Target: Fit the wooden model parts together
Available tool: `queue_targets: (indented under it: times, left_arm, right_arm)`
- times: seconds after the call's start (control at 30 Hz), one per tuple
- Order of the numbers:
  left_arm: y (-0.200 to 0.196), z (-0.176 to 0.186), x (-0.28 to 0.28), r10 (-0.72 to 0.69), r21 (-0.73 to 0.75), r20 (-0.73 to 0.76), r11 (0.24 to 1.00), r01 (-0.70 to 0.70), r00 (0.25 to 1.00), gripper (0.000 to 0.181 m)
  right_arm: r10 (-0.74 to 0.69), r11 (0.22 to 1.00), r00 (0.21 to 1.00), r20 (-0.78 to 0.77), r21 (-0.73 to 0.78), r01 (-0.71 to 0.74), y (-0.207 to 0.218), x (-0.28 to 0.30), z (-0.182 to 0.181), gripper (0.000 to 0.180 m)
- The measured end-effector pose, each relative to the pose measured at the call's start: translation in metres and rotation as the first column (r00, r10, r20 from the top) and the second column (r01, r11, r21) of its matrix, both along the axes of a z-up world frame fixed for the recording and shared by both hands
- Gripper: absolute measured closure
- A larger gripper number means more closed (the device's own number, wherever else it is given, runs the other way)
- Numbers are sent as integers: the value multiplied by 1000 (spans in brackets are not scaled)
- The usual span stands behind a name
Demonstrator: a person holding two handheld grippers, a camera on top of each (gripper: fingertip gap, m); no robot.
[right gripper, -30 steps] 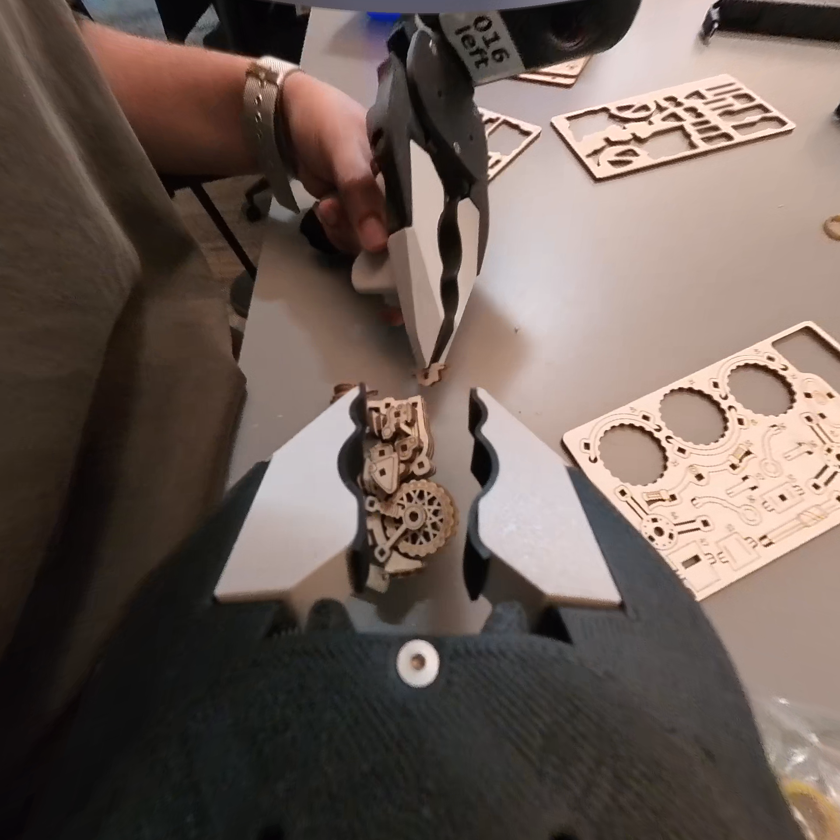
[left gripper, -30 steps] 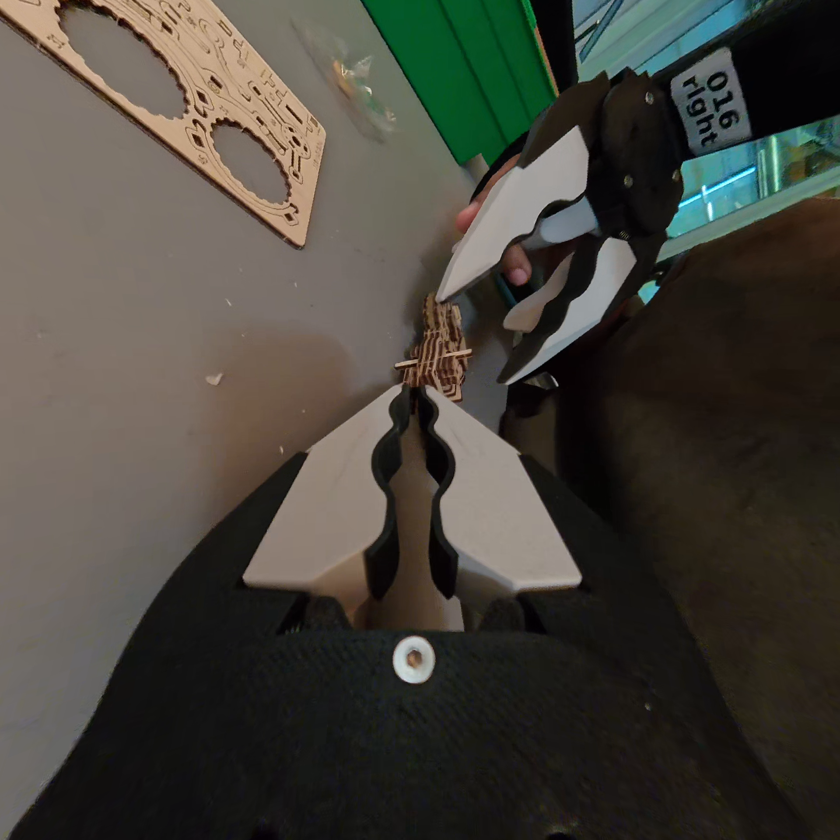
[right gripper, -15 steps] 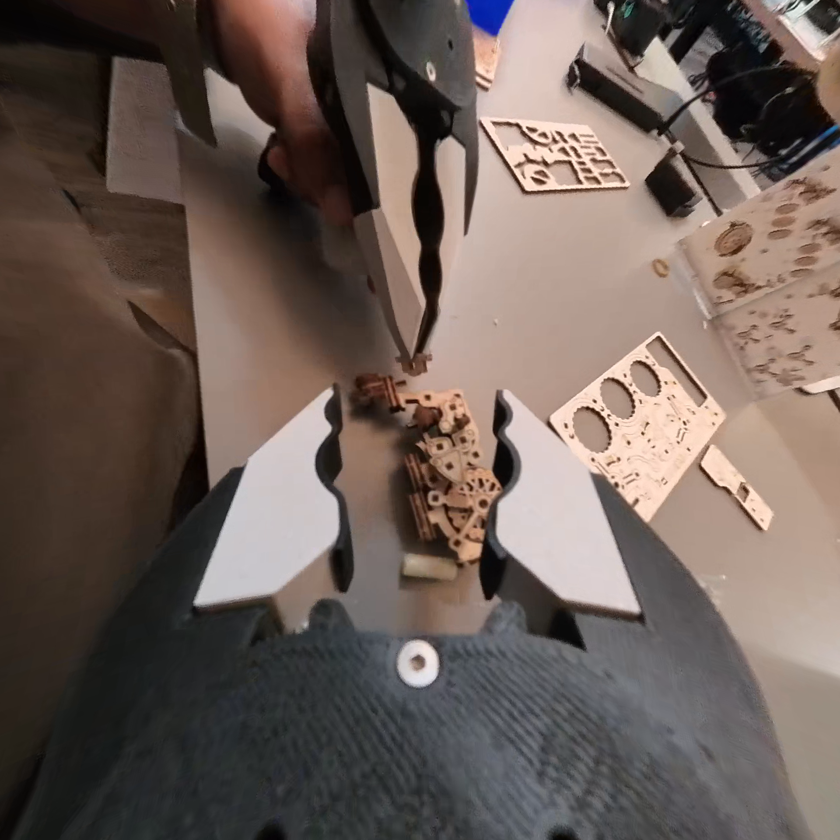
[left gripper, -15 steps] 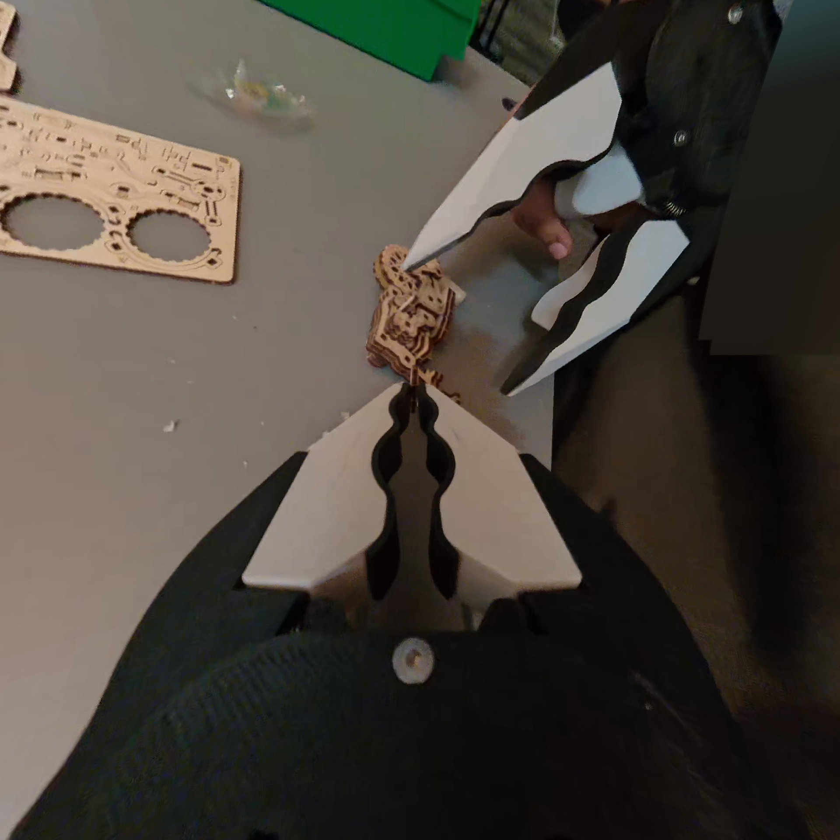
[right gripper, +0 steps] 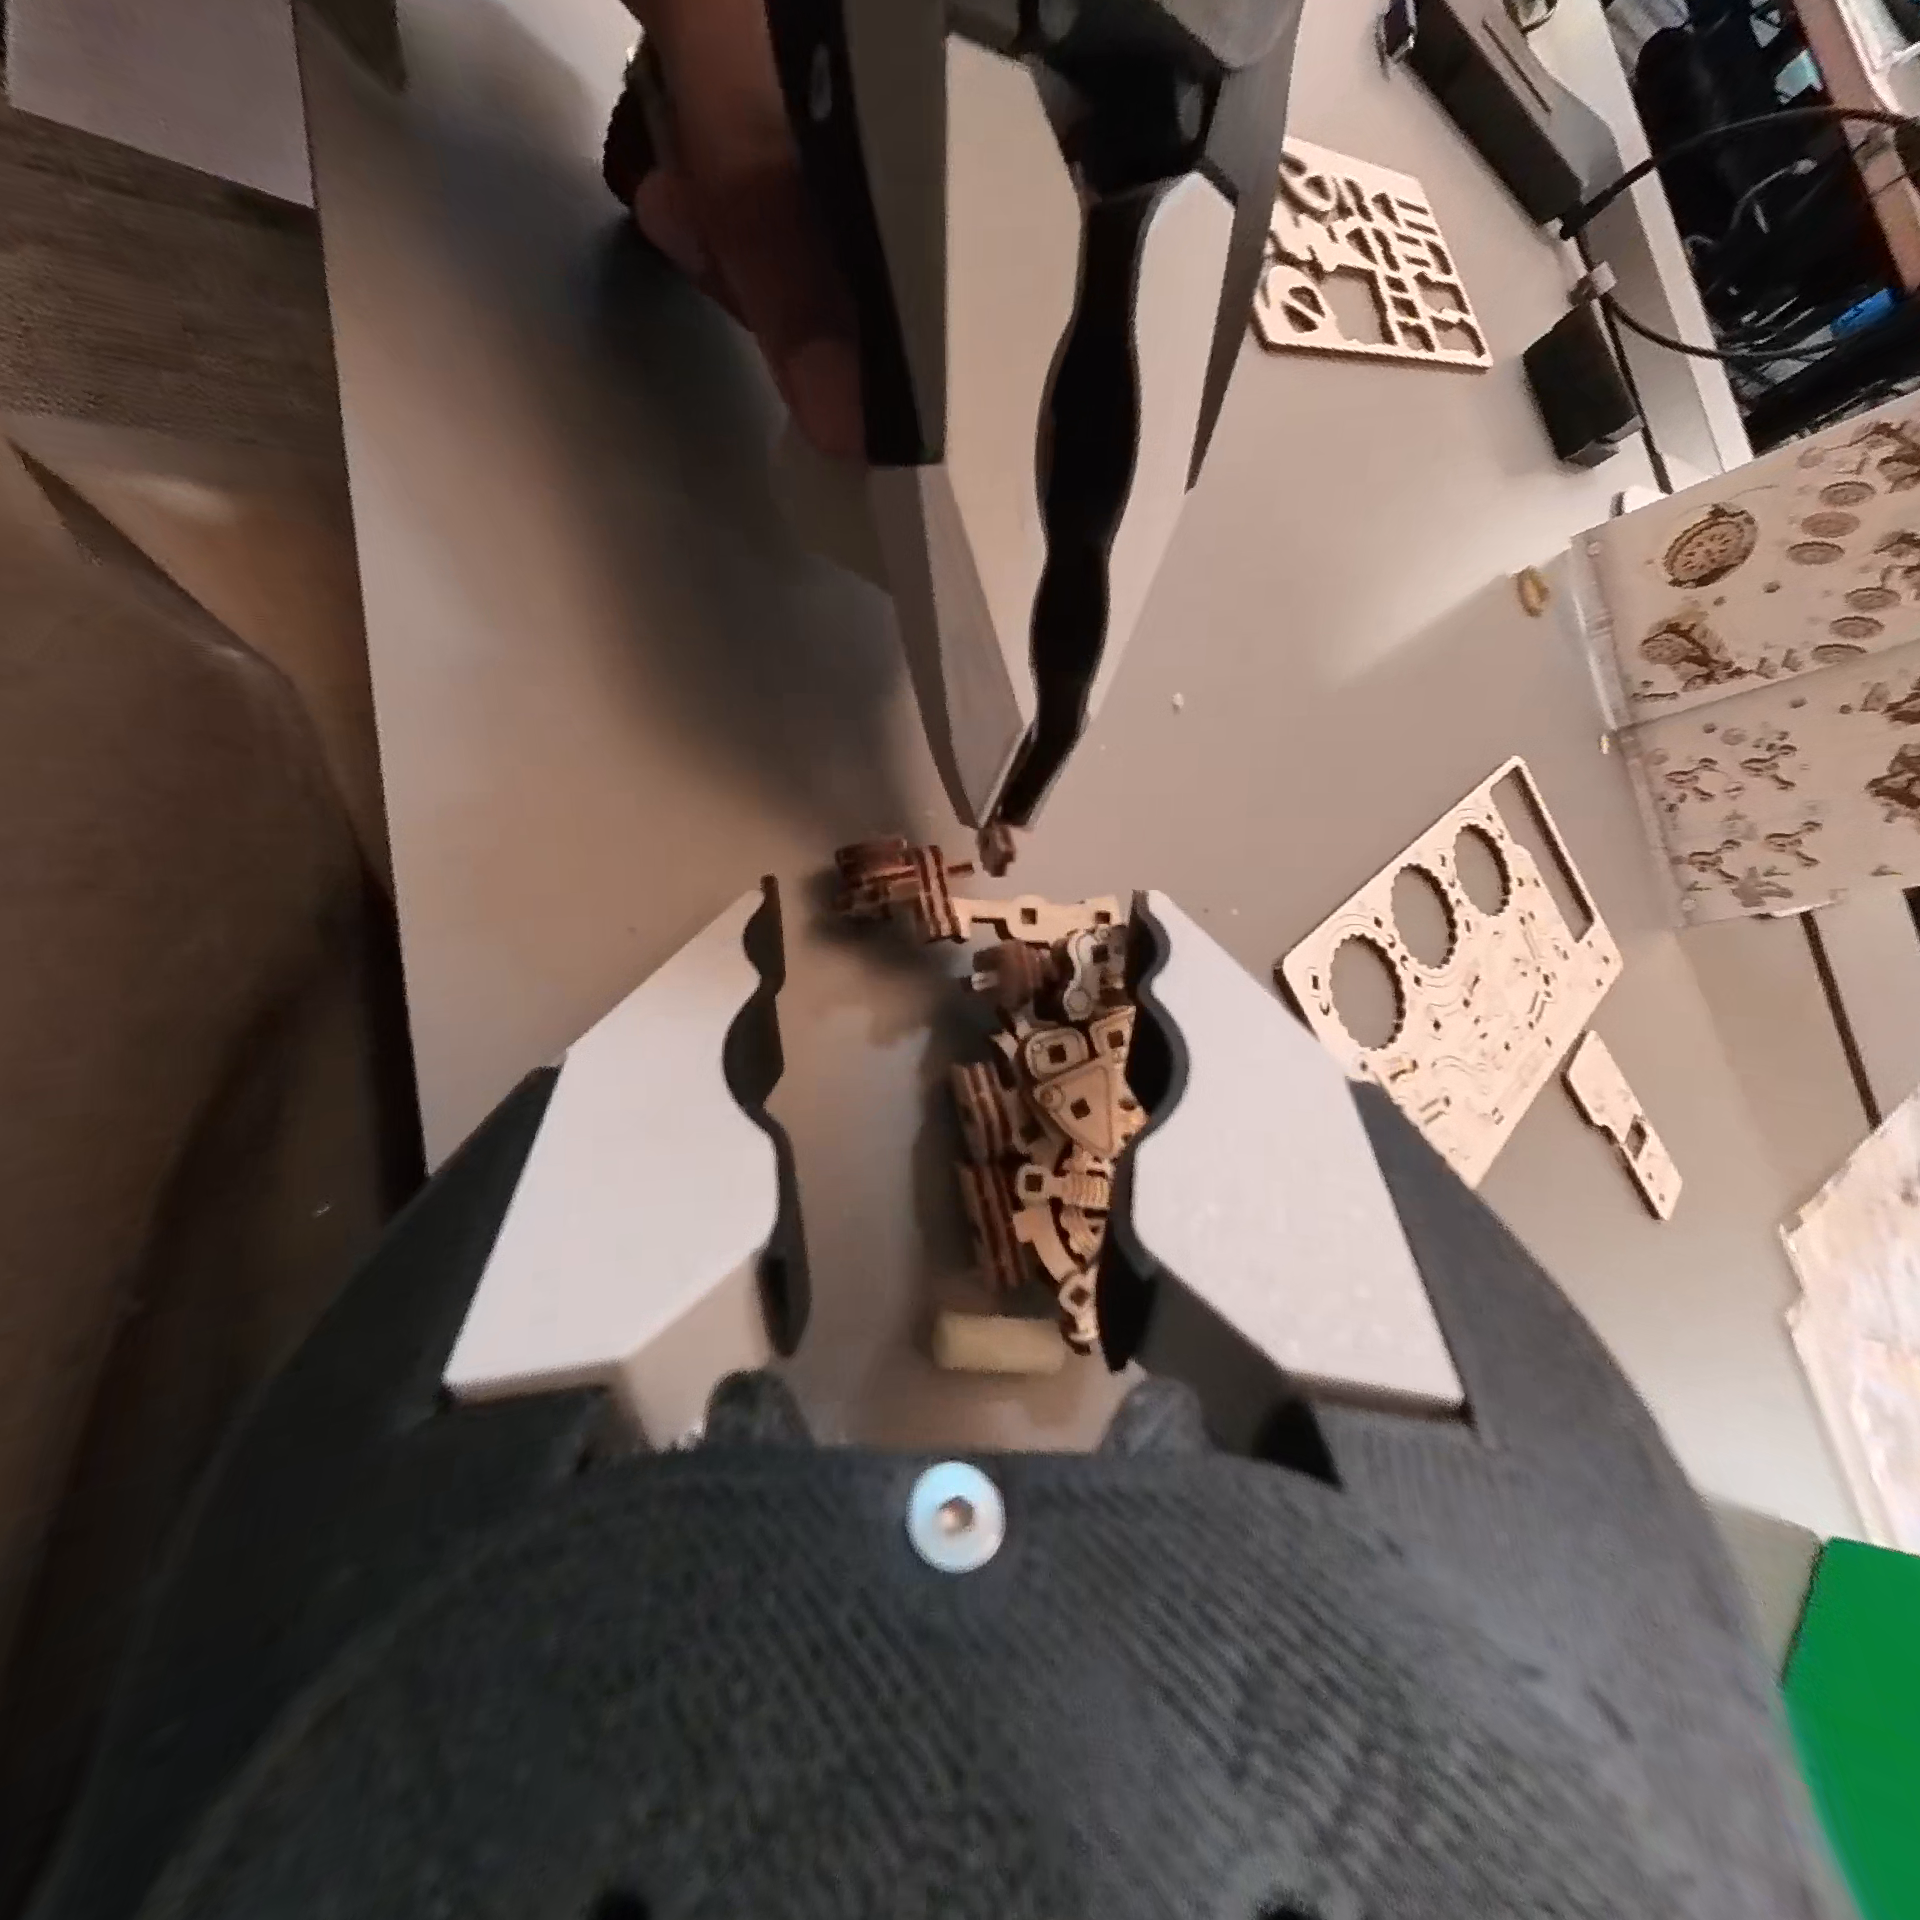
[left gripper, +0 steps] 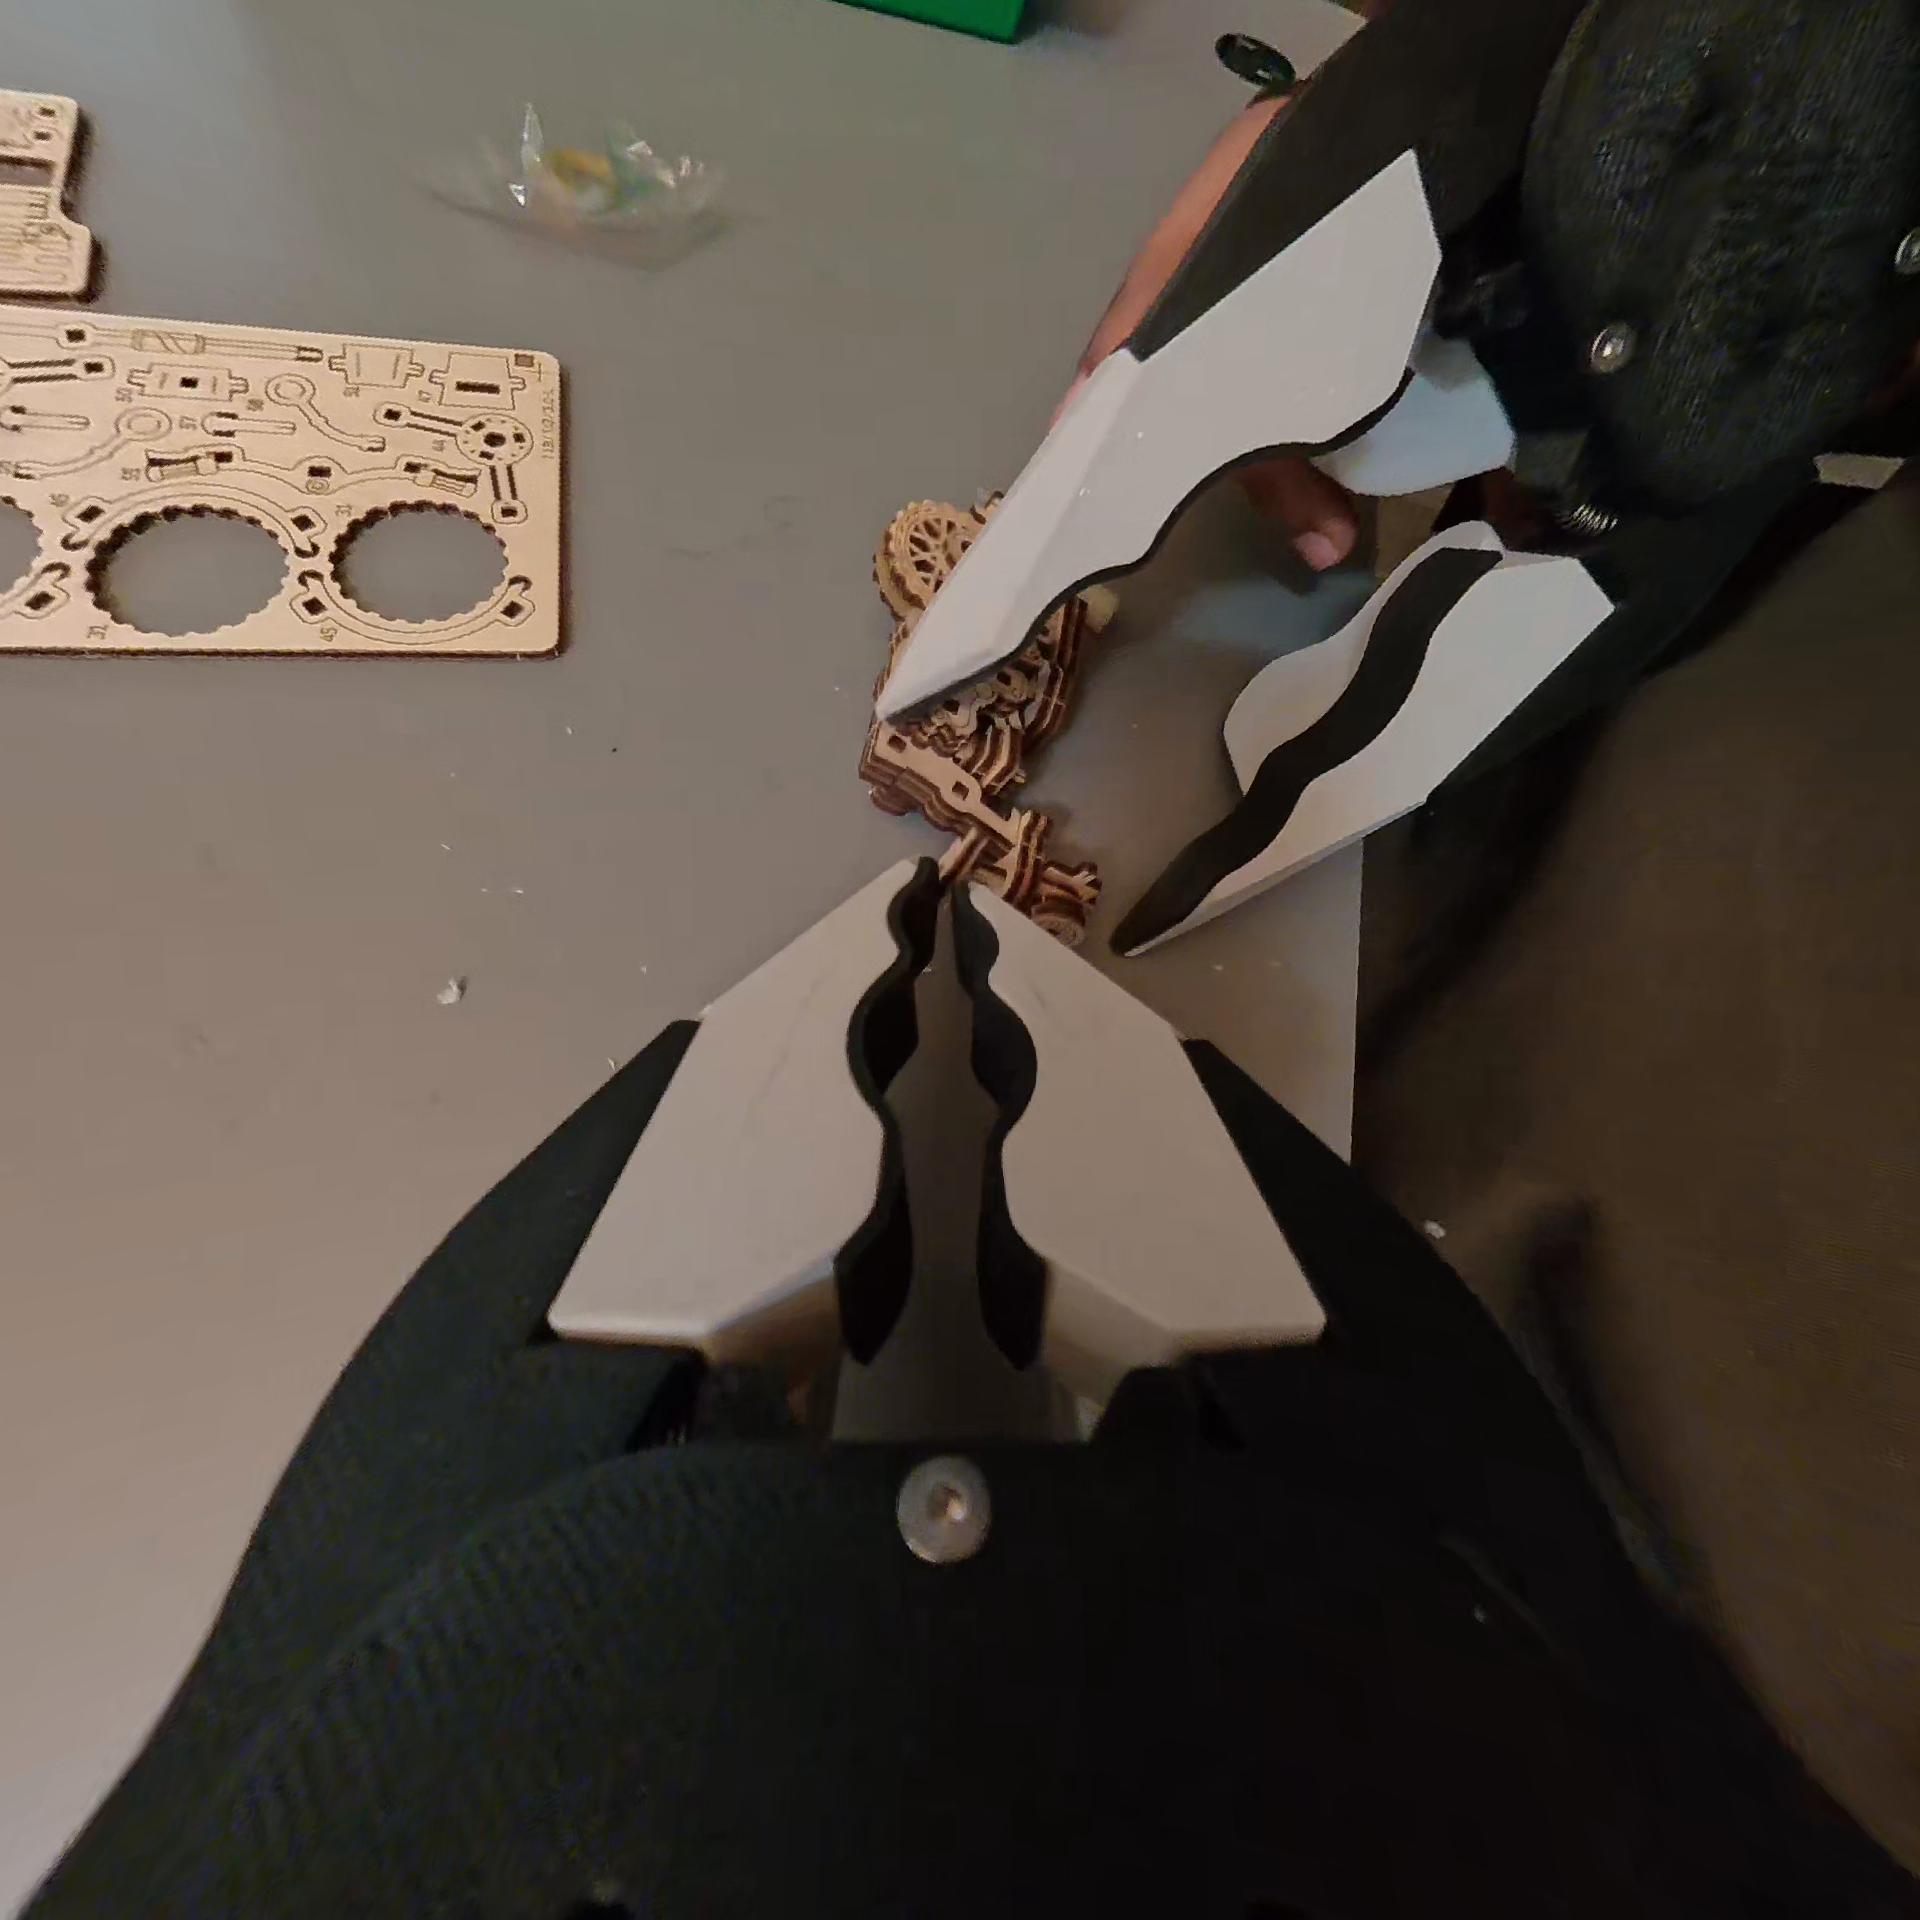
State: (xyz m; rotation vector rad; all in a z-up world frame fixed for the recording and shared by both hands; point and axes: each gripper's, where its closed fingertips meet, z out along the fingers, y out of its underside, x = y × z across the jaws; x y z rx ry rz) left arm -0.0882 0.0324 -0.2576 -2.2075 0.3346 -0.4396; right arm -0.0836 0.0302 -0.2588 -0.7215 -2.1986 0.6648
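Note:
The partly built wooden model (left gripper: 966, 727) lies on the grey table (left gripper: 364, 883) near its edge. My left gripper (left gripper: 938, 883) is shut on a small wooden part (right gripper: 997, 837) at its tips, right by the model's near end, where a dark brown block (right gripper: 891, 904) sticks out. My right gripper (right gripper: 954, 899) is open and straddles the model (right gripper: 1049, 1122), which rests against its right finger. A small pale stub (right gripper: 992, 1345) lies between the fingers near the palm. The right gripper also shows in the left wrist view (left gripper: 1013, 826), jaws wide either side of the model.
A punched-out wooden sheet (left gripper: 281, 499) lies left of the model and shows in the right wrist view (right gripper: 1455, 997). Beyond it are a clear plastic bag (left gripper: 592, 177), another sheet (right gripper: 1361, 260), printed pages (right gripper: 1766, 707) and a green box (right gripper: 1849, 1704). The person's lap (left gripper: 1662, 1143) borders the table edge. Left and right tips are no more than a few centimetres apart.
The right gripper has come down over the model, which now sits against its right finger instead of its left. The left gripper stays shut on its small part at the model's end.

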Motion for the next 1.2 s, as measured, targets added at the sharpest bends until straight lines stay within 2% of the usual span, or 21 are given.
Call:
queue_targets:
  times: [0.23, 0.5, 0.67, 0.83, 1.0, 1.2]
  left_arm:
    - [3, 2, -8, 47, -29, 116, 999, -44, 992, 181]
    - [7, 21, -17, 96, 44, 268, 993, -111, 959, 181]
    - [13, 64, -8, 50, 155, 537, 975, -157, 842, 181]
    - [8, 87, 0, -32, 181, 716, 973, -142, 697, 181]
    - [4, 95, 14, -96, 173, 803, 982, -76, 588, 181]
    - [4, 96, 30, -118, 165, 824, 986, -36, 554, 181]
  right_arm:
    - [-24, 998, 1000, 2, -55, 24, 4, -2, 4, 117]
    - [-76, 968, 996, -43, -244, 63, 12, 5, 33, 126]
    - [-63, 939, 995, -81, -342, 32, 9, 2, 50, 141]
    - [-17, 844, 995, -102, -535, -41, 12, 7, 70, 148]
    - [39, 742, 982, -186, -653, -153, 15, 14, 96, 160]
    - [100, 754, 973, -208, -622, -211, 6, 19, 95, 168]
